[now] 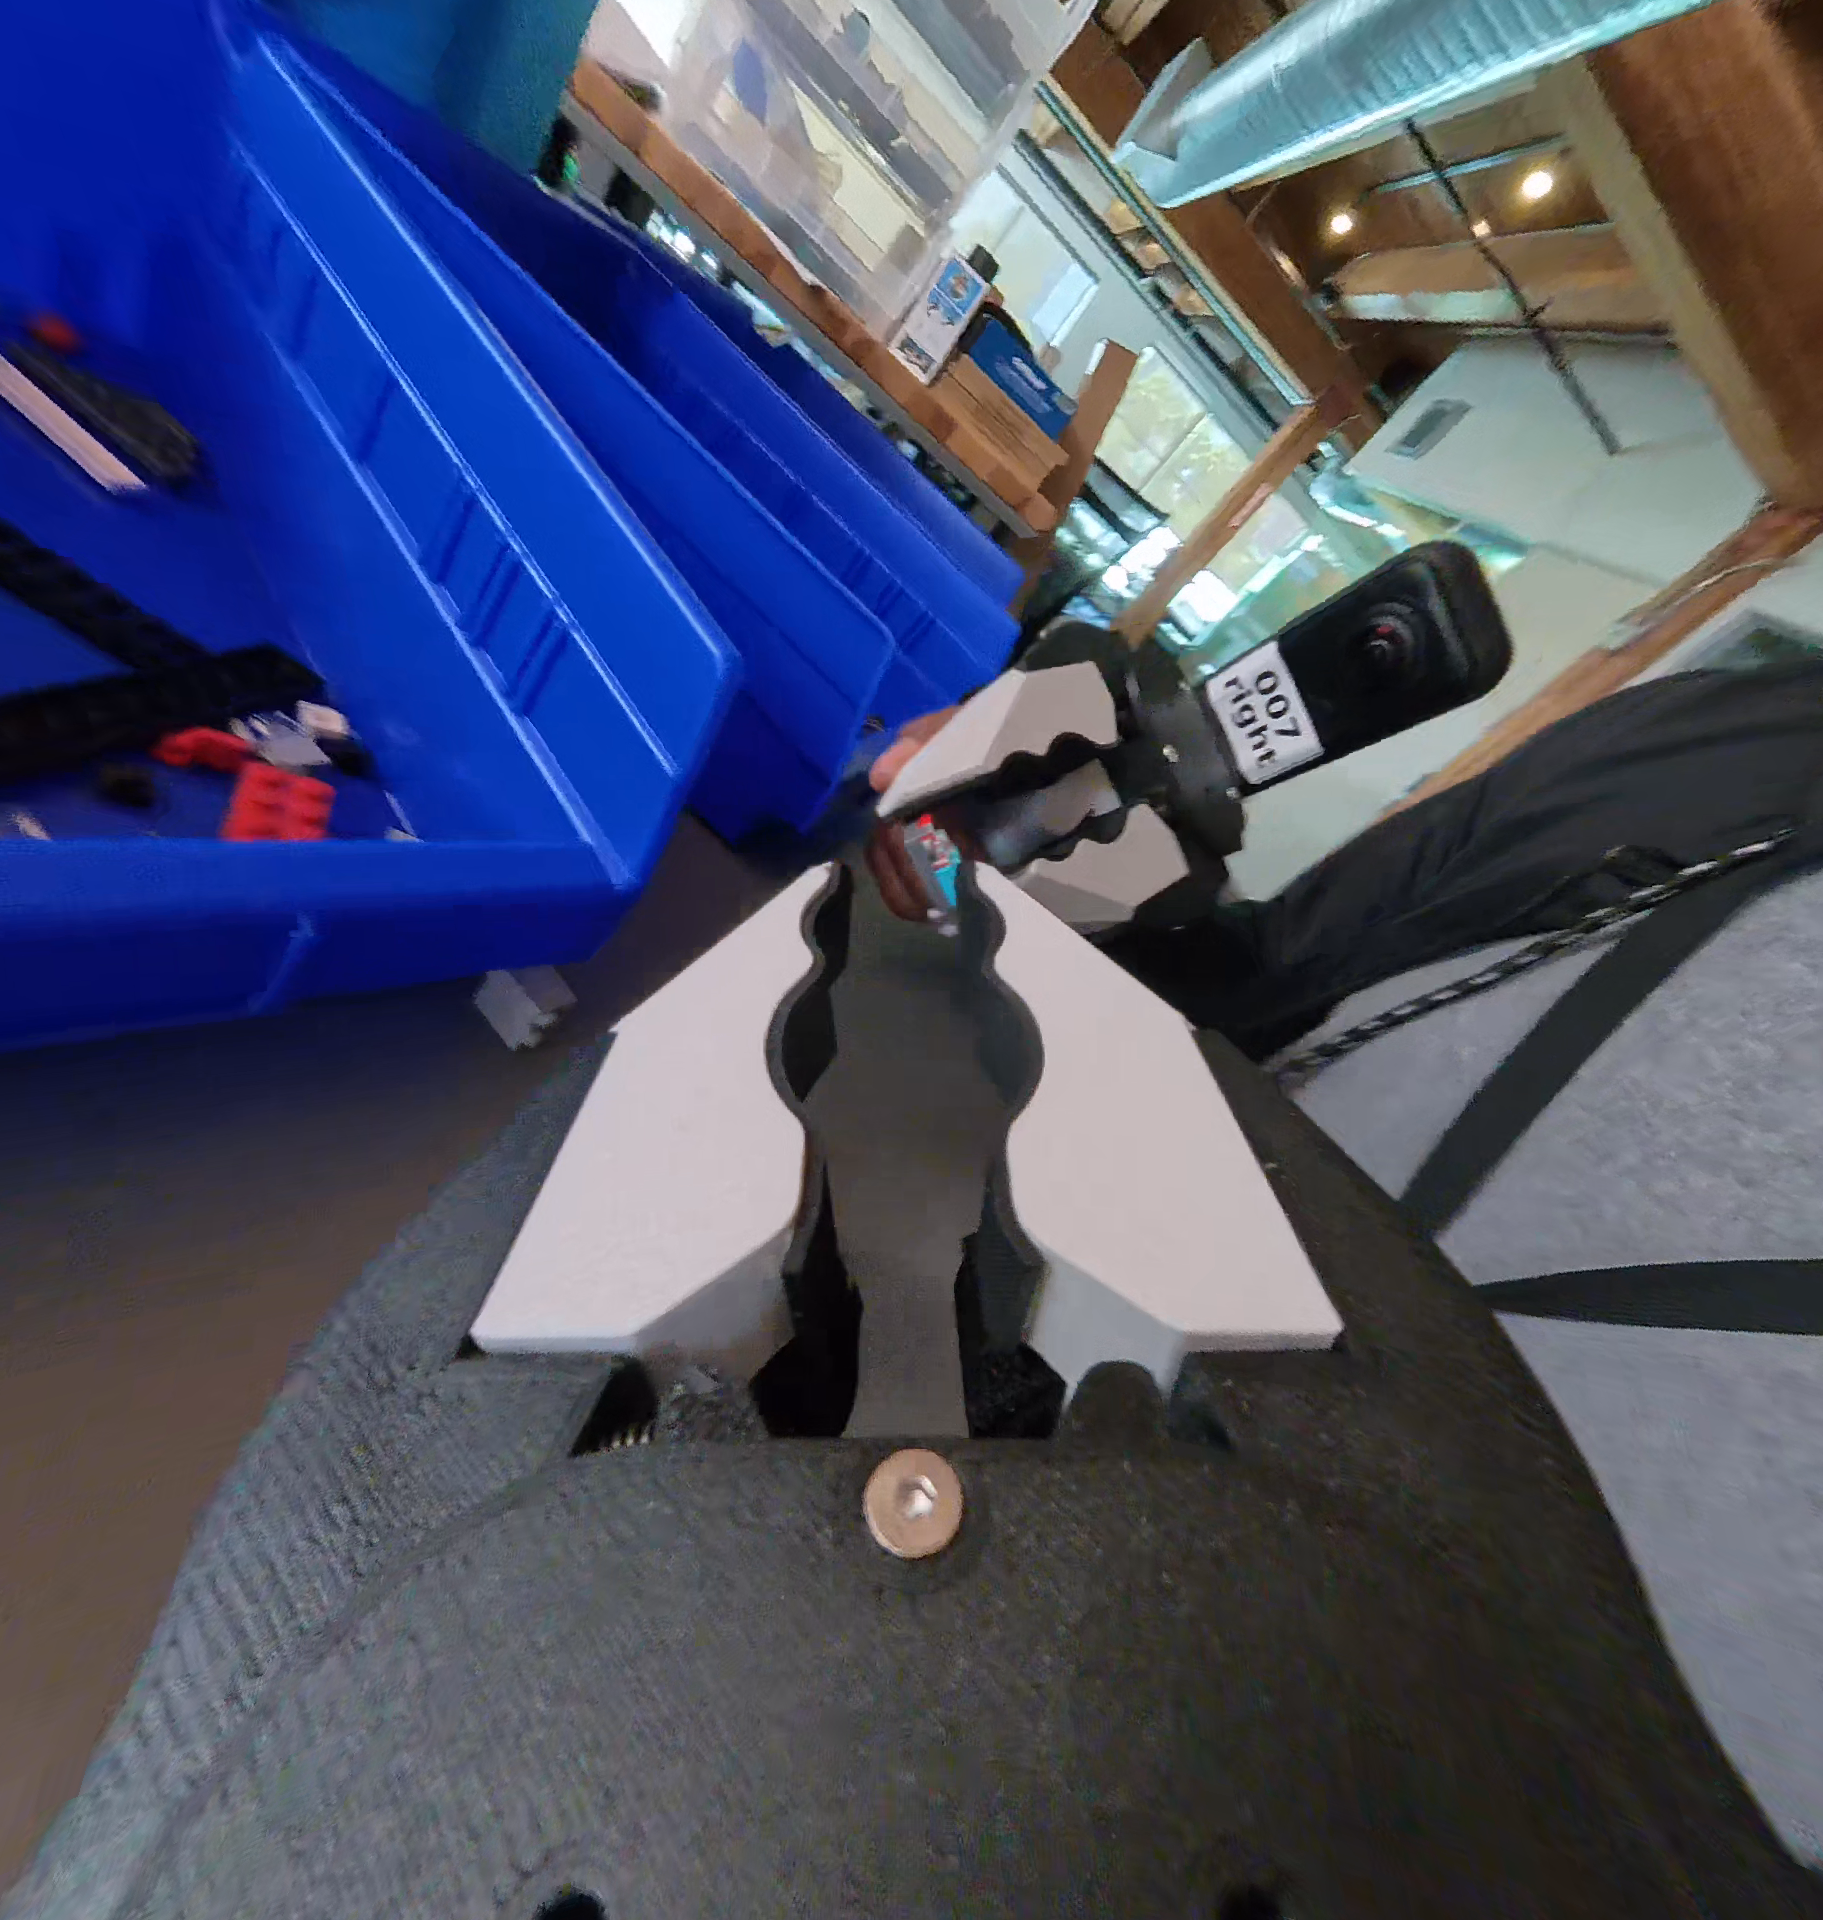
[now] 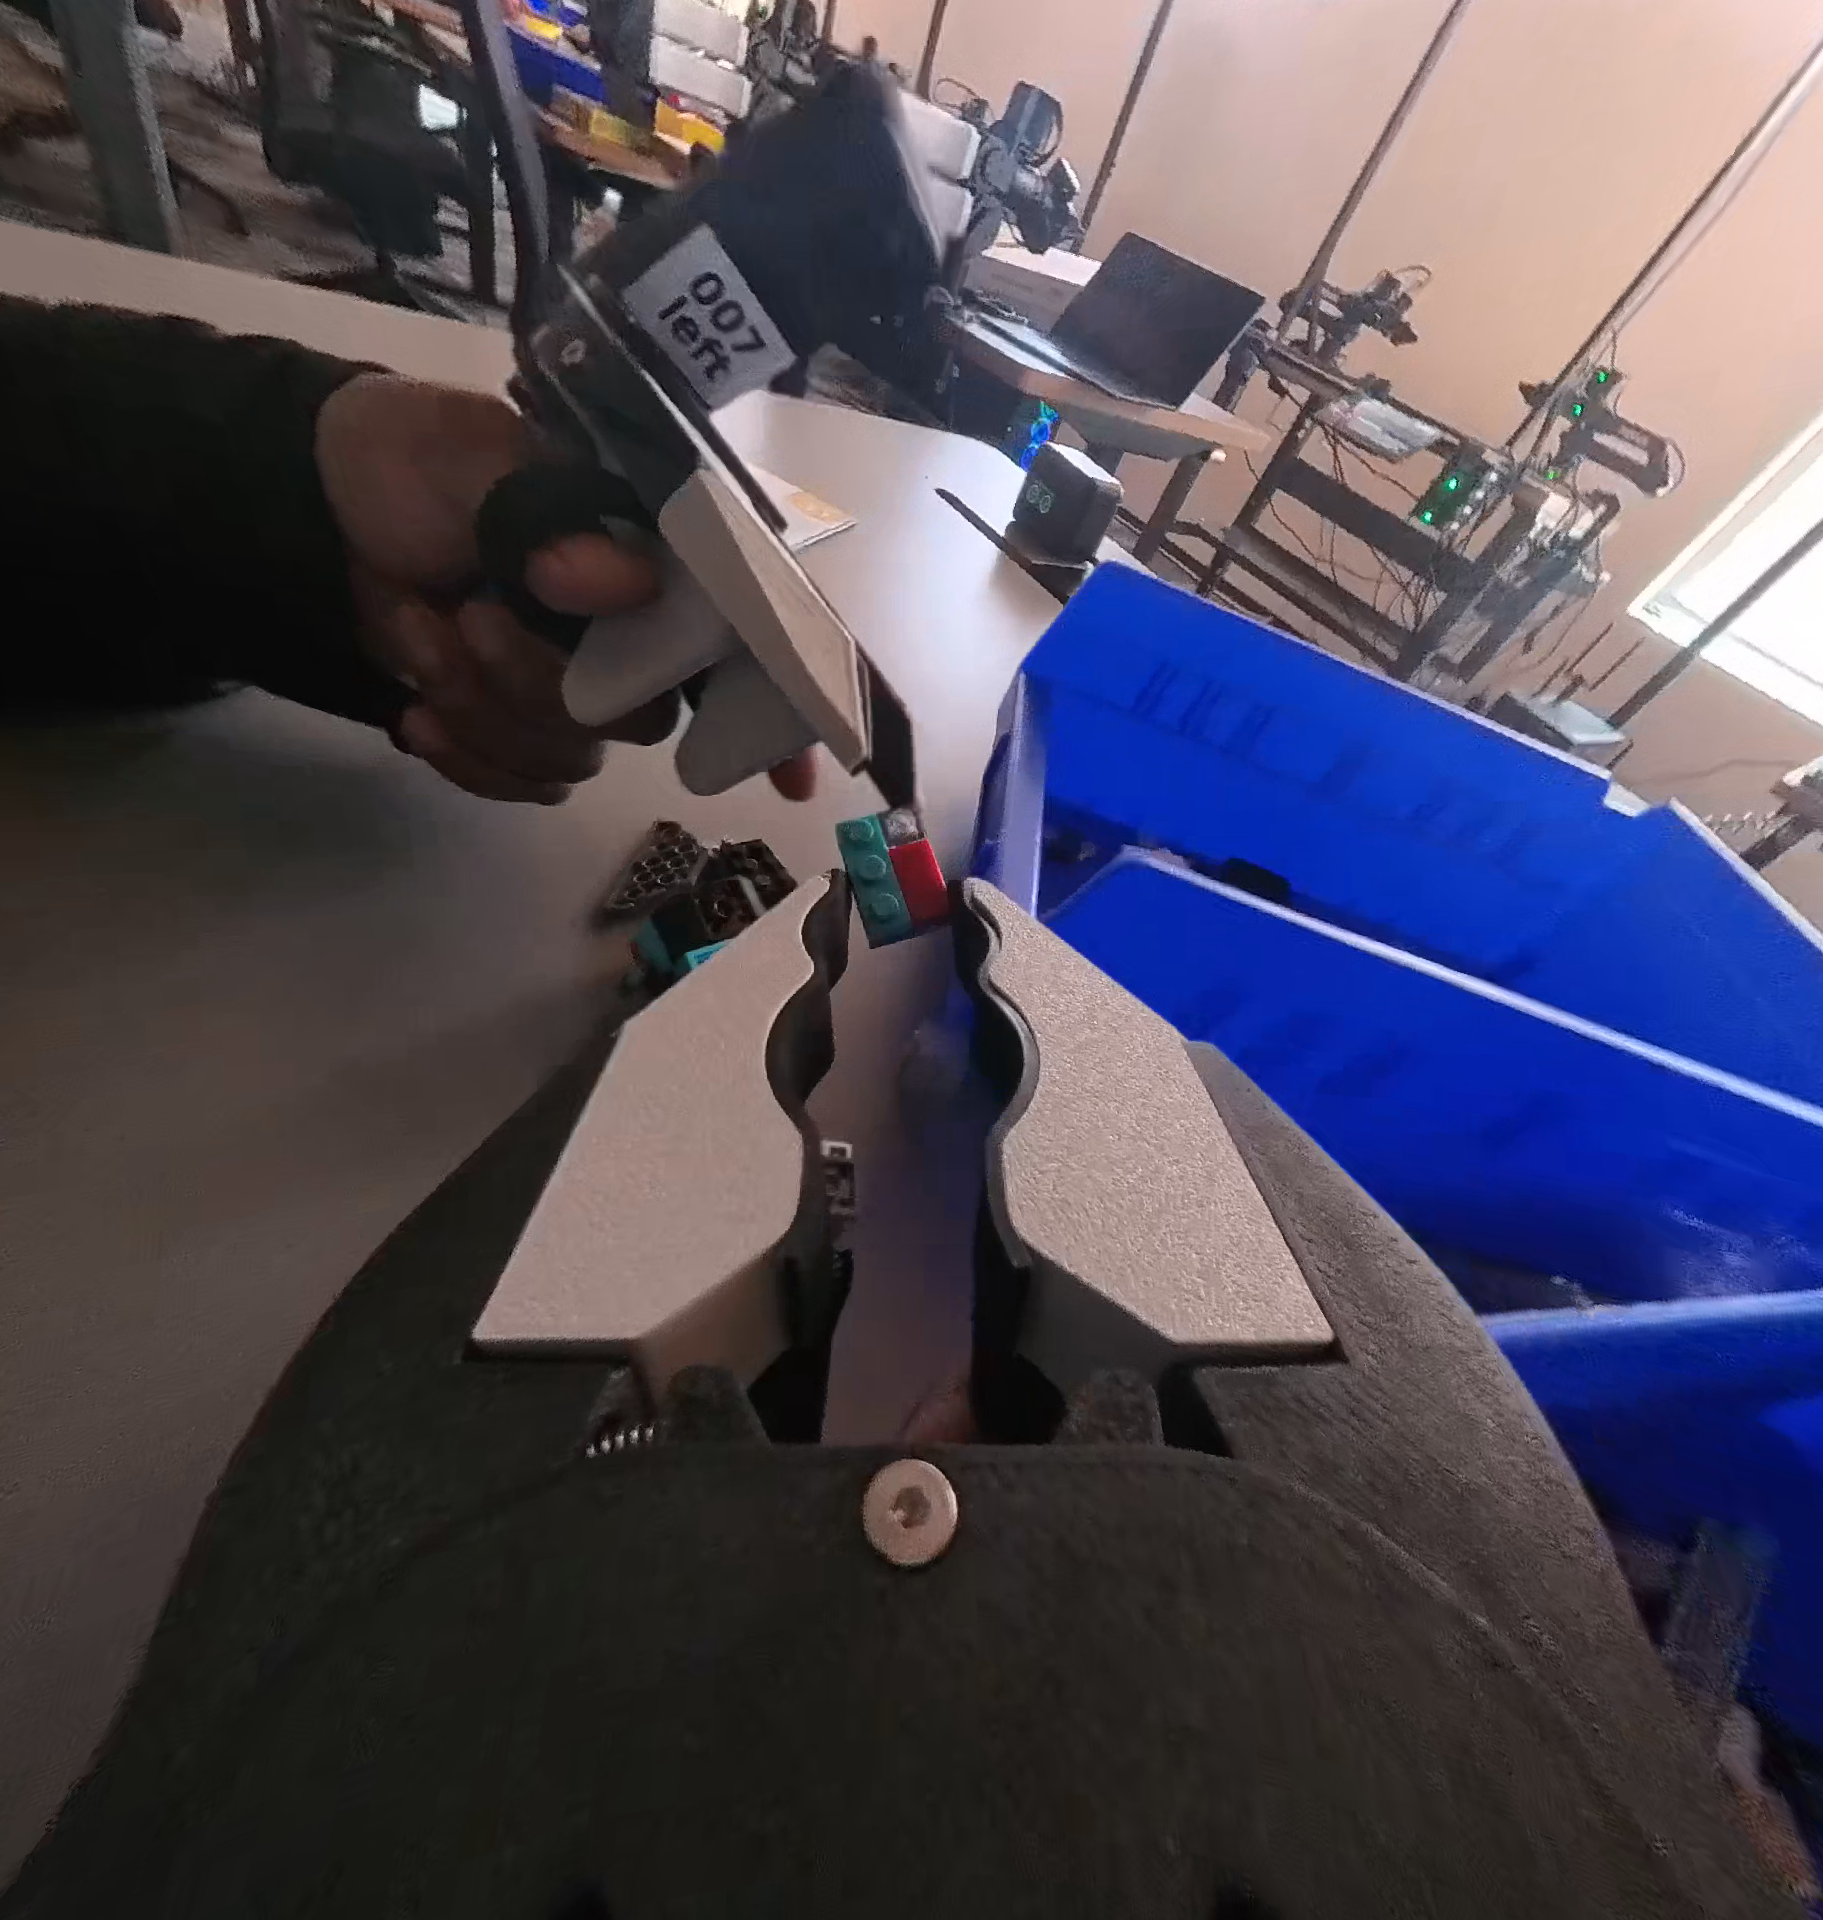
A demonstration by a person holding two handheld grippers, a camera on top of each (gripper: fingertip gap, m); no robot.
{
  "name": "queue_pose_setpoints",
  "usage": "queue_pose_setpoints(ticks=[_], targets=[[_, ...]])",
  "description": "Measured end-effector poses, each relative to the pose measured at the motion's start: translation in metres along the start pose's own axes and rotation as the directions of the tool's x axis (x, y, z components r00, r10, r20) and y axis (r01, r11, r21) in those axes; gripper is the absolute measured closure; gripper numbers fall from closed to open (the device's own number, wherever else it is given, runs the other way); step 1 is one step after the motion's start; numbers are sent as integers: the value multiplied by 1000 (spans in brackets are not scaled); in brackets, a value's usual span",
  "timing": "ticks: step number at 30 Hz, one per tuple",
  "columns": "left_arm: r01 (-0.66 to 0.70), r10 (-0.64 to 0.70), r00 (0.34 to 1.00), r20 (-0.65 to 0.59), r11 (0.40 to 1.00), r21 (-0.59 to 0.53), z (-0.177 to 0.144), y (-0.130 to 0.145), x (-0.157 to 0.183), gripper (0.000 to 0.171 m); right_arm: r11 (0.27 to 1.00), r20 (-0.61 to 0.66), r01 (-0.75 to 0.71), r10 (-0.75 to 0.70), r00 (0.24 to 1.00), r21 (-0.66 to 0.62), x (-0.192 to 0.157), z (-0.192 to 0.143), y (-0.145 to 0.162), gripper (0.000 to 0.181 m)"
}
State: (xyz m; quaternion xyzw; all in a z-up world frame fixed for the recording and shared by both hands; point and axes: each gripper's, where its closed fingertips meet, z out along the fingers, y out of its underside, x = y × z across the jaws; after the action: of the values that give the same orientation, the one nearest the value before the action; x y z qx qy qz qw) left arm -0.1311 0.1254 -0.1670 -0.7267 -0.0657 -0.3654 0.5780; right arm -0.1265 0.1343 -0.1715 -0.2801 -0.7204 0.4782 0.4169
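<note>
Right wrist view — grey table (image 2: 211, 987), blue bins (image 2: 1406, 831), laptop (image 2: 1146, 312) beyond.

The left gripper (image 2: 891, 800), in the upper left of the right wrist view, slants down toward the frame's centre, held by a hand (image 2: 450, 603) in a dark sleeve (image 2: 107, 499); its jaws pinch together at the tips on a small stack of teal and red bricks (image 2: 891, 878). The right gripper (image 2: 899, 904) fills the lower middle of its own view with its jaws parted, the tips on either side of the same bricks without clearly touching them. In the left wrist view the right gripper lies at centre right, tilted, with fingers (image 1: 902, 764) just showing behind it.
</note>
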Motion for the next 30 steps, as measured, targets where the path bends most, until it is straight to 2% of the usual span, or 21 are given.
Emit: queue_pose_setpoints(ticks=[4, 8, 10, 15, 19, 24, 30], targets=[[-234, 226, 971, 81, 965, 115, -8, -23, 4, 138, 994, -2, -105, 105, 994, 27, 2, -3, 2, 161], [-334, 314, 942, 117, 910, 245, -21, -45, 14, 124, 977, 37, -200, 198, 980, 80, 1, -3, -2, 161], [-358, 326, 932, 157, 894, 271, -27, -50, 10, 120, 965, 61, -242, 237, 970, 100, 1, -3, -4, 161], [-372, 323, 921, 217, 895, 246, -30, -51, 2, 118, 935, 120, -336, 323, 939, 115, 0, 0, -7, 161], [-374, 342, 923, 175, 906, 201, -23, -43, 7, 125, 898, 171, -414, 389, 905, 148, 2, -2, -14, 161], [-368, 357, 930, 91, 905, 214, -16, -39, 21, 135, 834, 272, -510, 452, 850, 211, 3, -6, -34, 161], [-410, 406, 912, 63, 893, 184, -7, -33, 31, 138, 790, 313, -575, 502, 806, 214, 6, -6, -37, 161]])
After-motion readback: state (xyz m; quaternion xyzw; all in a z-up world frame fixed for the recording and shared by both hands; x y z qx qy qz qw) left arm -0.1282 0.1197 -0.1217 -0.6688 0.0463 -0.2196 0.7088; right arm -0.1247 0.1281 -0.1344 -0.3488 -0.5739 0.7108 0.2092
